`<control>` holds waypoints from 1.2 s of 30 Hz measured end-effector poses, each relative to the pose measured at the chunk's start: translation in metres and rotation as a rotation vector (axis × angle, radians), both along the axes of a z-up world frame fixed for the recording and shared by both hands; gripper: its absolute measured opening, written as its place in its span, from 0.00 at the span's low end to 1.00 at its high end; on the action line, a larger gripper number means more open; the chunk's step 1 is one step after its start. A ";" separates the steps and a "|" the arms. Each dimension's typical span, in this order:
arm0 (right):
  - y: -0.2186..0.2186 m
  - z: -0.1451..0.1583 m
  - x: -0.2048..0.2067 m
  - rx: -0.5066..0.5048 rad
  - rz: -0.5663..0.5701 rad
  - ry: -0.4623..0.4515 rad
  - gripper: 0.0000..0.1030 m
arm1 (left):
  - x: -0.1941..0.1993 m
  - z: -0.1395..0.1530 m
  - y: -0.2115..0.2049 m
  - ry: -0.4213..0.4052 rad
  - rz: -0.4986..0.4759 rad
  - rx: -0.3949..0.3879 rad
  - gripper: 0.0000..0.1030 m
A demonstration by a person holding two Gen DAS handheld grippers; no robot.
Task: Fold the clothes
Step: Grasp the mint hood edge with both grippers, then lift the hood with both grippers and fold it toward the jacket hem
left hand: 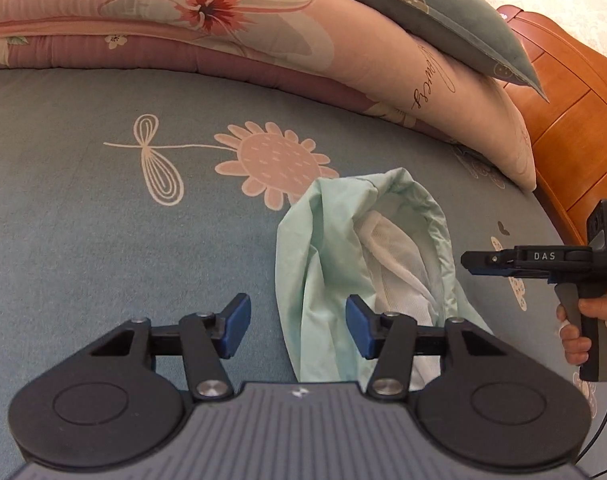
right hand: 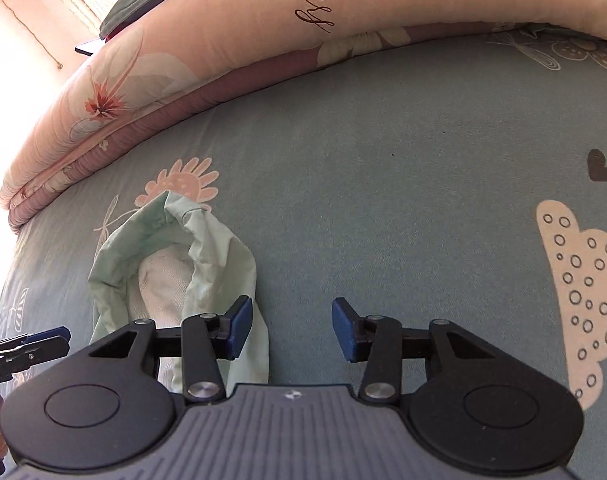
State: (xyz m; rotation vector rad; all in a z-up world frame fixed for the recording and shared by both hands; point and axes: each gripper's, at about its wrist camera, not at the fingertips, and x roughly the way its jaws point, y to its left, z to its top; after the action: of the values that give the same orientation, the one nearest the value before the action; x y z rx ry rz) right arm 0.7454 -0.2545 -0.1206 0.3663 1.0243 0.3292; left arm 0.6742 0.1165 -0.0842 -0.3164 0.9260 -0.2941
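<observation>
A pale mint-green garment (left hand: 327, 264) with a white mesh lining (left hand: 399, 268) lies bunched on the blue-grey bedsheet. In the left wrist view my left gripper (left hand: 298, 328) stands open just above the sheet, its right pad (left hand: 359, 328) in front of the garment's lower left part, nothing pressed between the pads. My right gripper shows there from the side (left hand: 469, 260), to the right of the garment. In the right wrist view the right gripper (right hand: 290, 330) is open over bare sheet, the garment (right hand: 215, 248) at its left pad (right hand: 239, 328).
A folded pink floral quilt (left hand: 223, 40) and a teal pillow (left hand: 455, 12) lie along the far side of the bed. A wooden headboard (left hand: 575, 100) rises at the right. A hand (left hand: 583, 328) holds the right gripper's handle. The sheet (right hand: 403, 180) is printed with flowers.
</observation>
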 end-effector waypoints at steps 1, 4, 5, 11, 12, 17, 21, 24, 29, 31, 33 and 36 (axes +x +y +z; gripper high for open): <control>0.003 -0.005 0.007 0.016 0.000 -0.002 0.48 | 0.010 -0.002 0.000 0.003 0.008 -0.016 0.50; 0.010 -0.017 0.023 0.121 0.006 0.012 0.49 | 0.032 -0.011 -0.005 0.011 -0.009 -0.015 0.51; 0.015 -0.018 0.026 0.124 0.026 0.011 0.49 | 0.037 -0.014 -0.007 0.018 -0.012 0.001 0.51; 0.034 -0.022 0.029 0.119 0.113 -0.001 0.58 | 0.058 -0.030 -0.010 0.052 -0.007 -0.006 0.51; 0.035 -0.022 0.029 0.124 0.116 -0.004 0.60 | 0.060 -0.032 -0.011 0.051 -0.008 -0.009 0.51; 0.037 -0.027 0.029 0.198 0.130 0.028 0.60 | 0.067 -0.036 -0.013 0.065 0.029 -0.019 0.38; 0.036 -0.027 0.026 0.211 0.117 0.052 0.25 | 0.063 -0.031 -0.019 0.053 0.008 0.006 0.12; 0.028 -0.020 0.019 0.222 0.089 0.030 0.15 | 0.056 -0.020 -0.024 0.018 -0.010 0.025 0.10; 0.013 0.013 0.007 0.241 0.057 -0.039 0.12 | 0.044 0.009 -0.024 -0.040 -0.026 0.004 0.09; 0.008 0.025 0.000 0.252 0.052 -0.062 0.12 | 0.035 0.023 -0.026 -0.081 -0.043 0.012 0.09; 0.002 0.038 -0.009 0.263 0.048 -0.081 0.11 | 0.023 0.036 -0.028 -0.114 -0.072 0.023 0.09; -0.001 0.055 -0.027 0.261 0.067 -0.104 0.10 | 0.006 0.054 -0.029 -0.151 -0.102 0.035 0.09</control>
State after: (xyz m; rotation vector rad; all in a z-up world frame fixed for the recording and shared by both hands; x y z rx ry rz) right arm 0.7188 -0.2551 -0.0653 0.5453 0.8939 0.5395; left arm 0.6797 0.0871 -0.0306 -0.2121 0.7990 -0.3896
